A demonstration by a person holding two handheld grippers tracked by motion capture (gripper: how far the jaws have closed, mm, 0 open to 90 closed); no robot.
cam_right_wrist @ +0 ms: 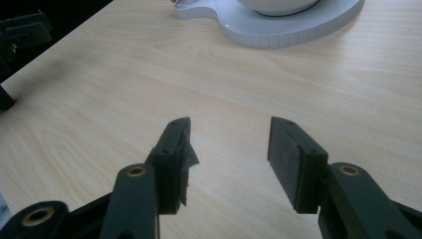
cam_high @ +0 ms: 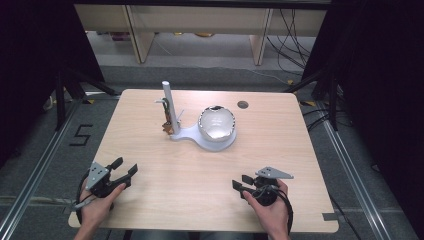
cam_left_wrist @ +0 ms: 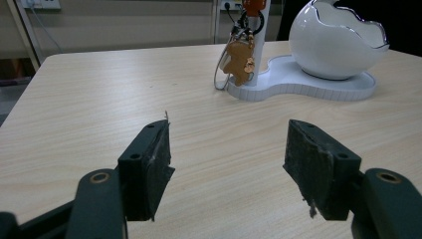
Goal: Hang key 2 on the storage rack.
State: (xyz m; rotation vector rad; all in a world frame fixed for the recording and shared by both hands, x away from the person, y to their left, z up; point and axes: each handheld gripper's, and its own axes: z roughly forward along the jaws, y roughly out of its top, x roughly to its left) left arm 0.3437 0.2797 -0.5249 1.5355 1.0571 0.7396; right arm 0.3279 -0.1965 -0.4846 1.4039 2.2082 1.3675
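Note:
A white stand [cam_high: 210,140] sits at the table's middle back, with an upright post [cam_high: 168,105] and a white egg-shaped bowl [cam_high: 216,122] with a jagged rim. A key ring with a brown bear-shaped charm [cam_left_wrist: 240,60] hangs on the post [cam_left_wrist: 260,30]; the bowl [cam_left_wrist: 334,42] stands to its right. My left gripper [cam_high: 125,169] rests at the front left, open, nothing between its jaws. My right gripper [cam_high: 241,183] rests at the front right, open and empty. Both are far from the stand; its base [cam_right_wrist: 278,27] lies ahead in the right gripper view.
The light wood table [cam_high: 165,190] has a round cable hole [cam_high: 243,104] at the back right. Behind the table stand wooden shelf legs [cam_high: 140,40] and loose cables [cam_high: 295,45] on the floor. Dark curtains flank both sides.

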